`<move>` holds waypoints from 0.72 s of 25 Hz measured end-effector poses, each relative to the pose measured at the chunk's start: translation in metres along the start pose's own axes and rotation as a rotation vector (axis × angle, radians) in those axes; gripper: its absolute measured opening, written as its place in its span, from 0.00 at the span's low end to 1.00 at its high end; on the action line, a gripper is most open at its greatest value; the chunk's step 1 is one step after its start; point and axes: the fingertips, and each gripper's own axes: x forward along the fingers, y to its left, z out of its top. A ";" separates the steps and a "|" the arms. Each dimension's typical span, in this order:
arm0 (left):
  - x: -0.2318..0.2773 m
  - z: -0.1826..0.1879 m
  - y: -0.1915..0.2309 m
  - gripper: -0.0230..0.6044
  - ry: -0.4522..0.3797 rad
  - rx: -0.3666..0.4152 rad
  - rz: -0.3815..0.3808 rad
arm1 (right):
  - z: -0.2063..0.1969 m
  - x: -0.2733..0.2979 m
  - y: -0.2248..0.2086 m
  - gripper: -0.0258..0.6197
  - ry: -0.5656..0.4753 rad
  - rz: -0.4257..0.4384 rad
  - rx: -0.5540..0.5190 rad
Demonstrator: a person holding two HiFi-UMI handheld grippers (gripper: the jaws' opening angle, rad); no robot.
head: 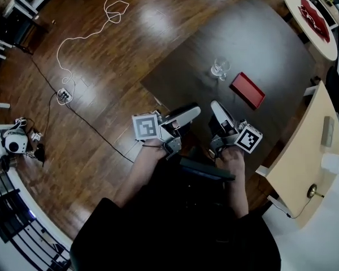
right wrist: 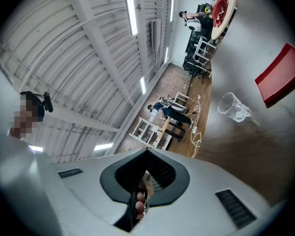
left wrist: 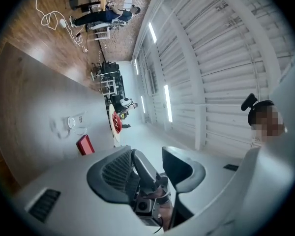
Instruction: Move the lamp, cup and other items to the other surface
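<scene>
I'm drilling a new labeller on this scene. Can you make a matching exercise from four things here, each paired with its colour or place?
Things:
1. cup
2. tray
3. power strip
4. round table

Descriptions:
a. on the wood floor, left of the dark table
b. red, flat on the dark table
c. white top with a red thing on it
d. clear glass, on the dark table

Pairs: 1-d, 2-b, 3-a, 4-c
</scene>
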 end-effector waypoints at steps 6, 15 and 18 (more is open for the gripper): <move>0.004 0.000 0.012 0.38 0.087 -0.020 -0.030 | 0.001 -0.012 -0.015 0.06 -0.086 -0.106 -0.012; 0.015 -0.005 0.016 0.38 0.180 -0.080 -0.098 | 0.000 -0.033 -0.024 0.06 -0.179 -0.217 -0.025; 0.026 -0.007 0.017 0.38 0.205 -0.094 -0.103 | 0.008 -0.040 -0.029 0.06 -0.210 -0.236 -0.018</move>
